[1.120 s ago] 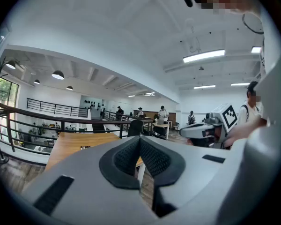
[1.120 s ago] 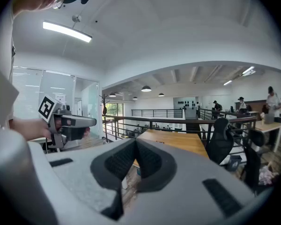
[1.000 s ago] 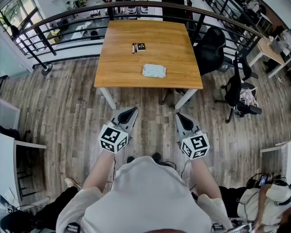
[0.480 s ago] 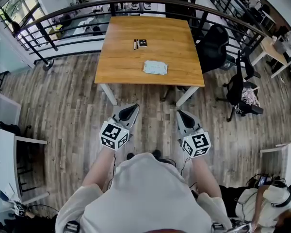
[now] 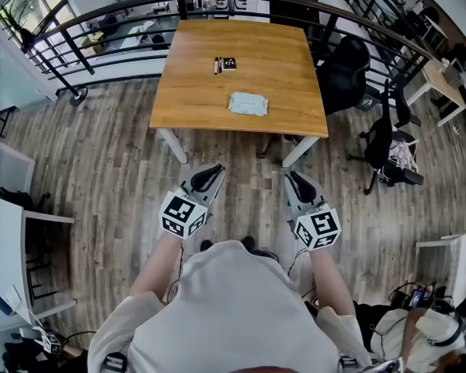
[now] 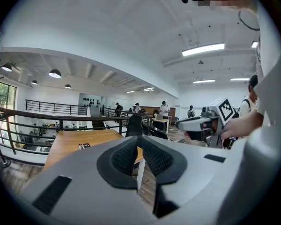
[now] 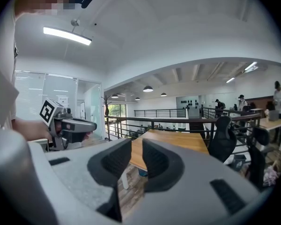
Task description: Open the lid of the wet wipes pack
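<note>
On bench middle lies wet wipes pack, well apart from left tool & right tool, both w/ jaws just opened slightly, nothing btwn.
</note>
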Demonstrator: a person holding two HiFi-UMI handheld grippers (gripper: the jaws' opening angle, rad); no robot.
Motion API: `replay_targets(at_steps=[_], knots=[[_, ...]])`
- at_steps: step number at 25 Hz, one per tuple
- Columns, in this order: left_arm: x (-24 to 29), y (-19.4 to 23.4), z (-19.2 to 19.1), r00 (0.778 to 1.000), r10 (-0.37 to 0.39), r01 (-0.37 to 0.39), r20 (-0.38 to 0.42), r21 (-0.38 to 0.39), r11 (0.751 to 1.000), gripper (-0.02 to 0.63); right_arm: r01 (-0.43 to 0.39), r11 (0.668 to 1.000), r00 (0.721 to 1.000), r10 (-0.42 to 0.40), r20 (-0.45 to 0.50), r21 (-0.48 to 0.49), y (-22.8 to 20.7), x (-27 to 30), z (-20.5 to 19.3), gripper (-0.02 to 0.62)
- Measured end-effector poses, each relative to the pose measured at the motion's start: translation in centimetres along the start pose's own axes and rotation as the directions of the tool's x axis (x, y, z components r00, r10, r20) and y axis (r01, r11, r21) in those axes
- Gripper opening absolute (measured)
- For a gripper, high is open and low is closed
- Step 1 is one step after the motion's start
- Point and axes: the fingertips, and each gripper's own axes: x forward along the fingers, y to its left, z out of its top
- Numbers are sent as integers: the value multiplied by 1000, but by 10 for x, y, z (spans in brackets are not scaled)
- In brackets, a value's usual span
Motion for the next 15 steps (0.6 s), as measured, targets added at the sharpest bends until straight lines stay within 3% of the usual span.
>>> replay_targets(at_steps=[6,15], knots=[[17,-9,-6,1000,5,-5,-16,6,1000,73,-20,1000,1000,20,-1,2,-21,-2,-4,127],[41,-23,-15,999,27,-27,-31,12,1000,83,-94,995,995,93,-31,-31,-47,-2,-13,163]])
